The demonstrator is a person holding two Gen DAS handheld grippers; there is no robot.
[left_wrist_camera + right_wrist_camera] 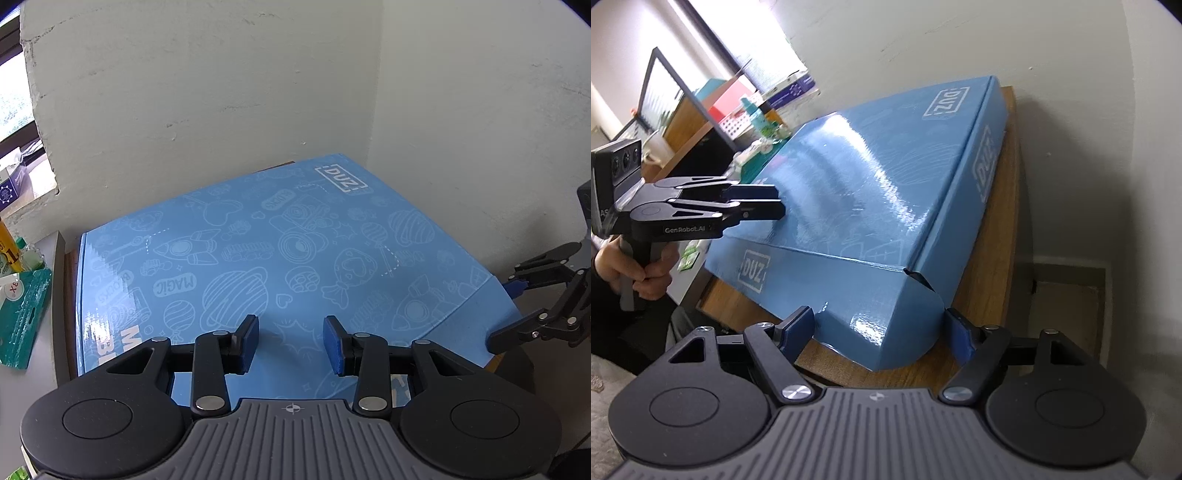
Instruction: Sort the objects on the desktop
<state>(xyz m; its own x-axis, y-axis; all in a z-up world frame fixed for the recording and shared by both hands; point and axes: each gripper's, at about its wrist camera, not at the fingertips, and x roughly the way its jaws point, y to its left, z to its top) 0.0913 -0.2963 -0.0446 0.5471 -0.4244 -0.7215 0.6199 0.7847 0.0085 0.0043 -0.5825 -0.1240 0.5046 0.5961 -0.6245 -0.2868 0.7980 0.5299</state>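
The blue box (871,177) lies flat on the wooden desk (993,258) in the wall corner, right tongs (879,328) spread around its near corner, apparently to shift it, left tongs (290,341) released above its lid.

Blue box (280,258): near edge hidden behind left gripper (290,343) body; white lettering at lower left cut short. Green packet (22,317) cropped by left edge, print too small to read. Windowsill clutter (764,110) blurred, perhaps bottles. Right gripper (879,330) fingers (960,334) partly behind box corner; contact unclear.
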